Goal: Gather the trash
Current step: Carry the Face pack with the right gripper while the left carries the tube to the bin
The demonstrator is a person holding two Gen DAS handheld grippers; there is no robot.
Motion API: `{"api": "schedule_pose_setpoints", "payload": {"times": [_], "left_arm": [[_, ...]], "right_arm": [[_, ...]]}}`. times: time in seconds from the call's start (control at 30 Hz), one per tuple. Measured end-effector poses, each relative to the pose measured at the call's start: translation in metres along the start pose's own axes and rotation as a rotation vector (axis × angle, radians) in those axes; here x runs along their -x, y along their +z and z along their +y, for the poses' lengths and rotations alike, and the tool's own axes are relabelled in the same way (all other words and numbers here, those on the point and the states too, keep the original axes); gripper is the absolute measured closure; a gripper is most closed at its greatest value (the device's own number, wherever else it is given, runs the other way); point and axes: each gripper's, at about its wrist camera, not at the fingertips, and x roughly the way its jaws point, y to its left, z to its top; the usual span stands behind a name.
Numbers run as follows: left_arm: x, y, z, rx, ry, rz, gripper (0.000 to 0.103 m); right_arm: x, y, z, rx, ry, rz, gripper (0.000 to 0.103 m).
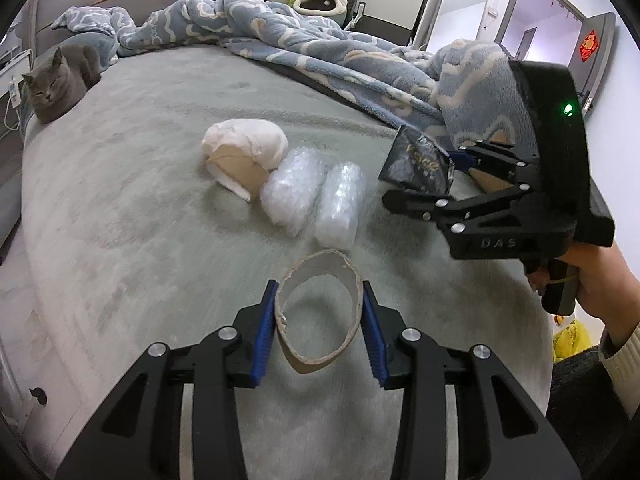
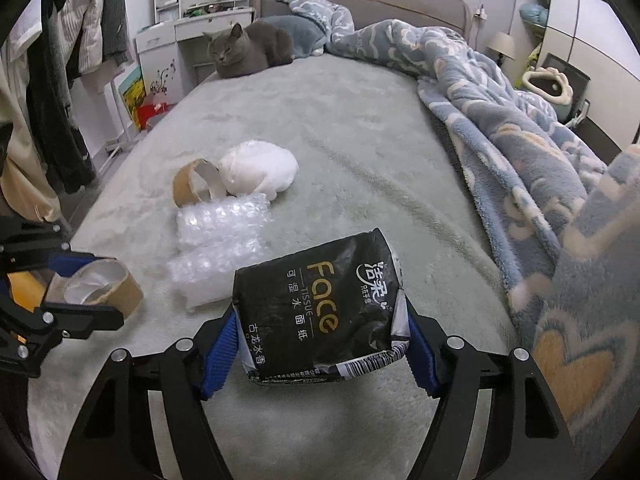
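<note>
On the grey-green bed [image 1: 140,200], we pinch a brown cardboard tape ring [image 1: 320,312] in our left gripper [image 1: 320,332] fingers, lifted for collecting. Rightward, our right gripper [image 2: 320,352] fingers clamp a black plastic tissue wrapper [image 2: 320,304]; 2 bubble-wrap rolls [image 2: 220,236] await.

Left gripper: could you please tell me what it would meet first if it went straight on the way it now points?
Holding the cardboard ring, the left gripper points down at the bed. Straight ahead lie the two bubble wrap rolls; it would probably meet those first, or the bedsheet just short of them, since depth is unclear.
</note>
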Motion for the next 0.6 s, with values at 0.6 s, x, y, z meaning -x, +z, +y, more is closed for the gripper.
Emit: {"api": "schedule_pose_setpoints", "payload": {"times": [0.6], "left_arm": [[0.044,-0.04,0.021,0.084,0.123,-0.017,0.061]], "right_arm": [[0.031,-0.007,0.046,-0.046,0.085,-0.041,0.03]]}}
